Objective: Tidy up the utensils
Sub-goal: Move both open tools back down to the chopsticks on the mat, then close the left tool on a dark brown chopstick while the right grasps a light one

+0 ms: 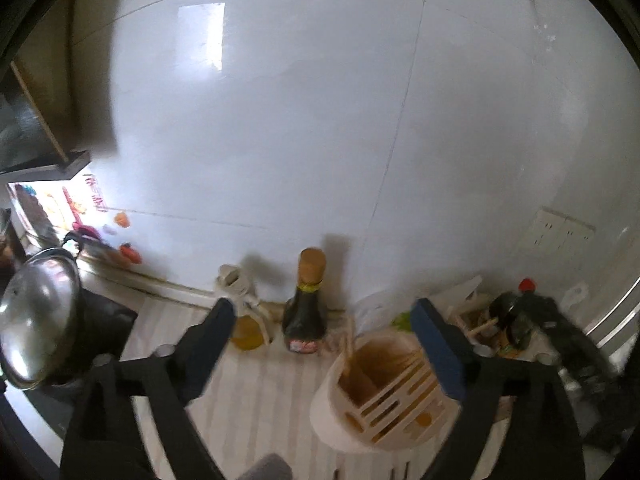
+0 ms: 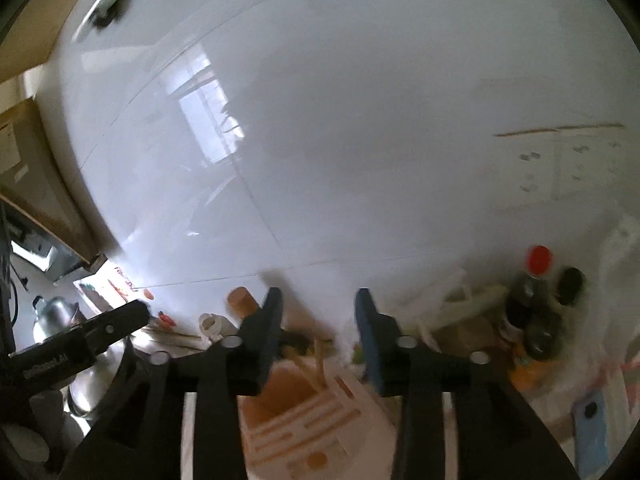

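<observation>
Both claws are hanging empty: left claw [image 1: 322, 320] spread wide, right claw [image 2: 318, 312] half-open. Chopsticks [image 1: 347, 340] are already standing in the slotted holder [image 1: 384, 392] on the worktop [image 1: 260, 392]; more sorting probably remains.

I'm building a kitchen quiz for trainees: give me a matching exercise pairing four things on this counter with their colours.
Things:
1. Lid of the steel pot
2. Cap of the tall dark sauce bottle
3. Cap of the dark bottle at far right
4. Slotted plastic utensil holder

Colours:
A. Red
B. Cream
C. Shiny silver
D. Tan

Pairs: 1-C, 2-D, 3-A, 4-B
</observation>
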`<state>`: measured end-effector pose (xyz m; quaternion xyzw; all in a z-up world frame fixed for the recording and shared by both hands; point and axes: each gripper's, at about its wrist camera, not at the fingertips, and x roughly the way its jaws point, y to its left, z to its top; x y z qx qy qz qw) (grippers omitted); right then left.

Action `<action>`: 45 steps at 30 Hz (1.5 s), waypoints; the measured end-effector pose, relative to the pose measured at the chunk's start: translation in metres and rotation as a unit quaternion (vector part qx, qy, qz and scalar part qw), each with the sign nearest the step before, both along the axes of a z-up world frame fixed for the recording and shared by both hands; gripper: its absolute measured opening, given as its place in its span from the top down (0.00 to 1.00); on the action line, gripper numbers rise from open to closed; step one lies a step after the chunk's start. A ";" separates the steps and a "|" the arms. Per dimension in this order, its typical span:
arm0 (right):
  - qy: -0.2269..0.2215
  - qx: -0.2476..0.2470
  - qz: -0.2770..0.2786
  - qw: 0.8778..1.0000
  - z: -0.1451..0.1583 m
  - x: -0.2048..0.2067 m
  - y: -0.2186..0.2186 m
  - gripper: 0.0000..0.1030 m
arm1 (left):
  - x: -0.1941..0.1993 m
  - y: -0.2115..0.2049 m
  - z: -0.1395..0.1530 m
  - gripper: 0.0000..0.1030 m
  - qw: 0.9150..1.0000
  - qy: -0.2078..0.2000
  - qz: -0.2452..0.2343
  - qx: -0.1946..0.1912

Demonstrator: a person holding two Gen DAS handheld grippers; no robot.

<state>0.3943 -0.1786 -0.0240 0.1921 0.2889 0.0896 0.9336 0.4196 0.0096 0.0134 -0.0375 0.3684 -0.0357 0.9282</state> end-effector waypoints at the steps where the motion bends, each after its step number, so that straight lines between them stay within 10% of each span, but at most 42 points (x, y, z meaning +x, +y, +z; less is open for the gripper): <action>1: 0.004 0.001 -0.005 1.000 0.001 -0.008 -0.007 0.38 | -0.006 0.001 -0.004 0.00 1.000 0.000 -0.001 0.001; 7: 0.045 -0.012 -0.041 0.998 -0.013 -0.057 -0.036 0.07 | -0.035 0.002 -0.042 0.00 1.000 0.025 -0.005 0.018; 18: 0.205 -0.026 -0.072 0.976 -0.122 -0.117 -0.059 0.04 | -0.073 -0.017 -0.151 0.00 0.986 0.140 -0.038 0.087; 24: 0.314 0.009 -0.083 0.946 -0.196 -0.148 -0.071 0.50 | -0.093 -0.024 -0.223 0.06 0.964 0.237 -0.059 0.102; 32: 0.400 0.013 -0.113 0.909 -0.264 -0.180 -0.096 0.58 | -0.111 -0.041 -0.289 0.35 0.938 0.319 -0.094 0.093; 38: 0.440 -0.044 -0.065 0.894 -0.294 -0.170 -0.079 0.58 | -0.109 -0.061 -0.304 0.76 0.932 0.326 -0.117 0.106; 40: 0.451 -0.071 -0.057 0.888 -0.303 -0.167 -0.073 0.71 | -0.106 -0.063 -0.304 0.94 0.935 0.320 -0.110 0.104; 42: 0.447 -0.088 -0.058 0.888 -0.303 -0.166 -0.072 0.93 | -0.100 -0.059 -0.303 0.95 0.938 0.319 -0.098 0.096; 45: 0.451 -0.047 -0.078 0.888 -0.304 -0.170 -0.084 0.93 | -0.090 -0.050 -0.303 0.96 0.940 0.320 -0.077 0.087</action>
